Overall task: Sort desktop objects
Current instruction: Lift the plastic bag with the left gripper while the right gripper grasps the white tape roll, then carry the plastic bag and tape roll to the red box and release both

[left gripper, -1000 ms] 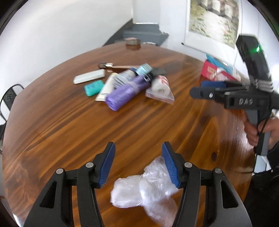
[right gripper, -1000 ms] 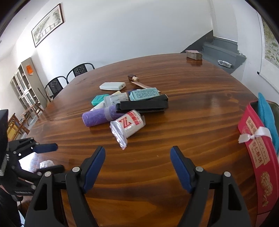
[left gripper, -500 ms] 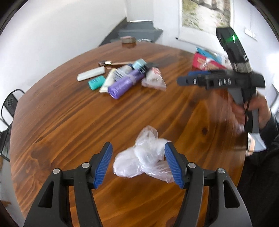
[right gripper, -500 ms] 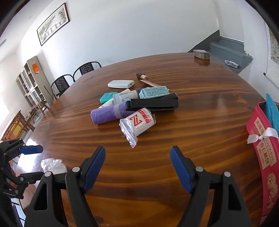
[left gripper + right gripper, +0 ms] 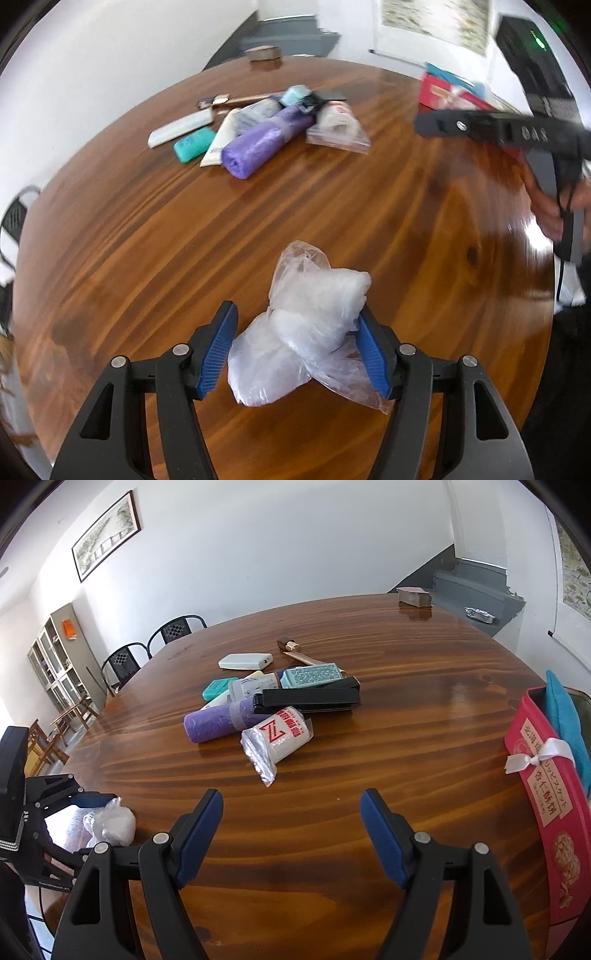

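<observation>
The left gripper [image 5: 297, 349] has its blue pads on either side of a crumpled clear bag [image 5: 306, 339] lying near the desk's [image 5: 332, 206] near edge. Its jaws have just been closing with the bag between them. The right-hand pad touches the plastic; the other pad shows a thin gap, so the pads straddle the bag without clamping it. The bag's lower part is hidden behind the jaws, and what it contains cannot be made out through the folds. In the right wrist view the same bag [image 5: 110, 823] is half covered by the left gripper's frame at the desk's left edge.

The right gripper [image 5: 291, 834] hangs with its jaws wide apart and nothing between them, above bare wood. In the left wrist view it is blurred and cut off at the frame's right edge, with only part of the hand [image 5: 554, 214] showing.

Toward the middle of the desk sits a heap: a purple roll [image 5: 218, 723], a black case [image 5: 310, 699] lying across it, a white packet [image 5: 284, 738] with red print, a teal box [image 5: 312, 675], a teal bar [image 5: 215, 689] and a white slab [image 5: 245, 661]. A tube and a bottle are mostly buried beneath these. A red box [image 5: 546, 801] at the right edge is cut off by the frame. A small block [image 5: 413, 596] sits at the far edge.
</observation>
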`<state>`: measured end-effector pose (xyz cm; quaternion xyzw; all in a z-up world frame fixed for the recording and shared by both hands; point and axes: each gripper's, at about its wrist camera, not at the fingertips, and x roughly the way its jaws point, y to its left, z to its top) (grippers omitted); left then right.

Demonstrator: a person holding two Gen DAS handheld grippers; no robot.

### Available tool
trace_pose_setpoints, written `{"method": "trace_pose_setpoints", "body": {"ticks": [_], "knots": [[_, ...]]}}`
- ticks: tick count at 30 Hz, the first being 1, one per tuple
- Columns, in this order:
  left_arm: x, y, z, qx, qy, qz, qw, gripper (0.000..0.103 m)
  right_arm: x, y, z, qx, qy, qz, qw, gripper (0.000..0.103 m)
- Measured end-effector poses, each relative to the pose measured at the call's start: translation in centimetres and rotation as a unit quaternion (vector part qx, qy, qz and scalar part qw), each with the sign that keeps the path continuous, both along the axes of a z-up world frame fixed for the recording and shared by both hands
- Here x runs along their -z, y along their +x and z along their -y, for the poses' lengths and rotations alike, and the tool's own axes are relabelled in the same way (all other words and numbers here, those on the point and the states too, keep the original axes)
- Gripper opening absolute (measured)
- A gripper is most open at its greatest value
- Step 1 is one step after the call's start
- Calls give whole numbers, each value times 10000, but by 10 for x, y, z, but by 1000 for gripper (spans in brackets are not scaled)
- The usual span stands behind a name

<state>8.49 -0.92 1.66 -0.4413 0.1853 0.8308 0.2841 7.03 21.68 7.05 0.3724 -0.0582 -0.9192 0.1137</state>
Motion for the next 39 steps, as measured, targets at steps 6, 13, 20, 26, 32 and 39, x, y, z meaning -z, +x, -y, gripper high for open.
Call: {"method": "trace_pose_setpoints", "body": {"ticks": [6, 13, 20, 26, 32, 39], "knots": [[-7, -9, -2, -430, 351, 0, 9985, 44, -1, -21, -6, 31, -68, 93, 9999, 80], [-36, -20, -11, -673, 1296, -229, 9890, 44, -2, -55, 0, -33, 154, 125, 9998, 80], [-40, -40, -25, -1006, 1803, -123, 9784, 44, 6, -81, 21, -416, 387, 205, 9982, 80], [-33, -45, -29, -1134, 1800, -22, 9771, 44, 21, -95, 31, -727, 445, 414, 9955, 62], [-25, -49, -28, -1211, 1808, 108, 9760, 44, 25, -93, 31, -780, 410, 488, 9949, 47], [-26, -49, -32, -1209, 1872, 156, 9747, 44, 9, -73, 24, -717, 177, 276, 9969, 47]]}}
